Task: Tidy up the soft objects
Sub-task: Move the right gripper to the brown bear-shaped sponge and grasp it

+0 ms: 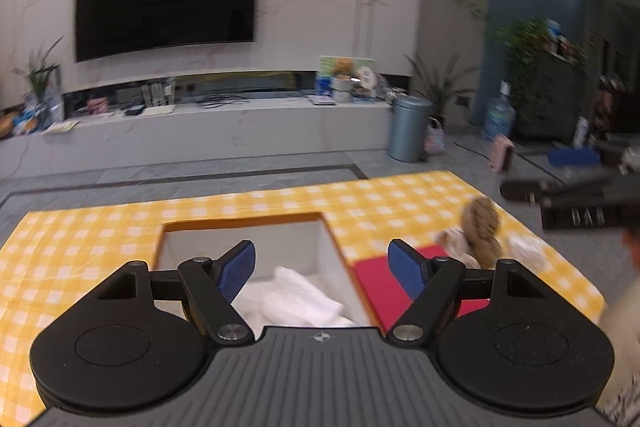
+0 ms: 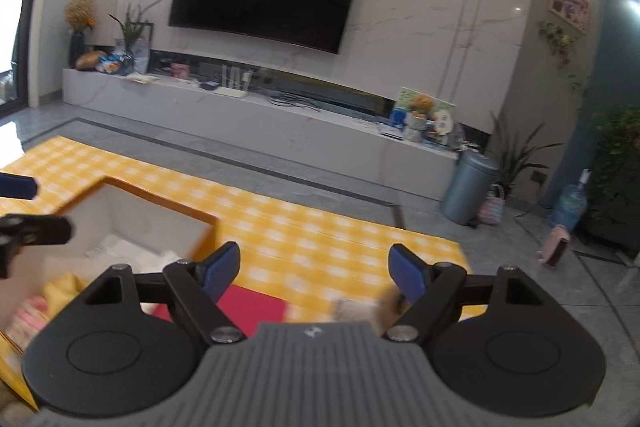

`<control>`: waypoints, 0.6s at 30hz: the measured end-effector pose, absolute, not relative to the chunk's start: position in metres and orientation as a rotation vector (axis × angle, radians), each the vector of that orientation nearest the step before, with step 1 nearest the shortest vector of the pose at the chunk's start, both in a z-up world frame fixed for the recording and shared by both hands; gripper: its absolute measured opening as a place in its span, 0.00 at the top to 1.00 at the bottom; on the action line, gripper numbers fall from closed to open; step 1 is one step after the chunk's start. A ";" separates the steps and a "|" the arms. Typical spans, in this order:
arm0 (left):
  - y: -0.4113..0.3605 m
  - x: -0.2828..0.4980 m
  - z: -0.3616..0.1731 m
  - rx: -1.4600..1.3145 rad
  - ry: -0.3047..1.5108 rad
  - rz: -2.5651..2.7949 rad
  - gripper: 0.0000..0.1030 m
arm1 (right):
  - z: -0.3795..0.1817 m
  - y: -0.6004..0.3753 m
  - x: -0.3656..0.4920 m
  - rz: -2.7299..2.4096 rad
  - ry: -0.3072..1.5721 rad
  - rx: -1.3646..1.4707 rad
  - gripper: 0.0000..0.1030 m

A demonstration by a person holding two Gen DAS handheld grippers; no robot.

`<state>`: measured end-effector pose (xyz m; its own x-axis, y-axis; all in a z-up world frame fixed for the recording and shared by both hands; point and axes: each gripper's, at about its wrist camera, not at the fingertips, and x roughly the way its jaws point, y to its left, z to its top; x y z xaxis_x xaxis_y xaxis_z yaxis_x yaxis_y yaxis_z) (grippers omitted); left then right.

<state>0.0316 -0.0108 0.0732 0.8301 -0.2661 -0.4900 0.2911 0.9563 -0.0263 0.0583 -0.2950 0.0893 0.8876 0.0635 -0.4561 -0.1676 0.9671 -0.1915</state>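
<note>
Now both grippers are hovering over the yellow checked cloth [image 1: 280, 199], jaws spread wide and holding nothing. Under the left gripper [image 1: 322, 263], white soft items [image 1: 296, 299] are lying inside the open box [image 1: 240, 223]; a brown plush toy [image 1: 482, 231] is sitting just beyond the red mat [image 1: 372, 275]. The right gripper [image 2: 316, 267] is hanging beside the box.

We see our right gripper [image 2: 316, 267] spread wide, empty, above the yellow checked cloth [image 2: 320, 227]. Left of it sits the open box [image 2: 160, 211]; a red pad [image 2: 256, 307] lies beneath.
</note>
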 end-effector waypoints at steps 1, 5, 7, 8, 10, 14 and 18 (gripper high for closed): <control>-0.018 0.028 0.072 0.067 0.516 -0.305 0.14 | 0.089 -0.305 0.057 0.115 0.473 -0.239 0.21; -0.051 0.017 0.062 0.159 0.562 -0.346 0.14 | 0.079 -0.346 0.051 0.051 0.503 -0.252 0.21; -0.070 0.009 0.054 0.207 0.573 -0.371 0.14 | 0.069 -0.362 0.045 -0.004 0.483 -0.256 0.21; -0.079 0.007 0.050 0.222 0.584 -0.376 0.14 | 0.062 -0.371 0.042 -0.019 0.479 -0.243 0.21; -0.096 0.006 0.040 0.245 0.614 -0.390 0.14 | 0.047 -0.387 0.041 -0.024 0.493 -0.177 0.21; -0.127 0.004 0.020 0.233 0.665 -0.400 0.14 | 0.006 -0.414 0.048 0.028 0.605 -0.033 0.22; -0.147 0.004 0.003 0.199 0.697 -0.373 0.14 | -0.028 -0.425 0.068 0.048 0.728 0.045 0.22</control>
<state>0.0042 -0.1470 0.0028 0.7044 -0.2670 -0.6576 0.3982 0.9156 0.0548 0.0684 -0.4248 -0.0281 0.7458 0.0595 -0.6635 -0.0280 0.9979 0.0580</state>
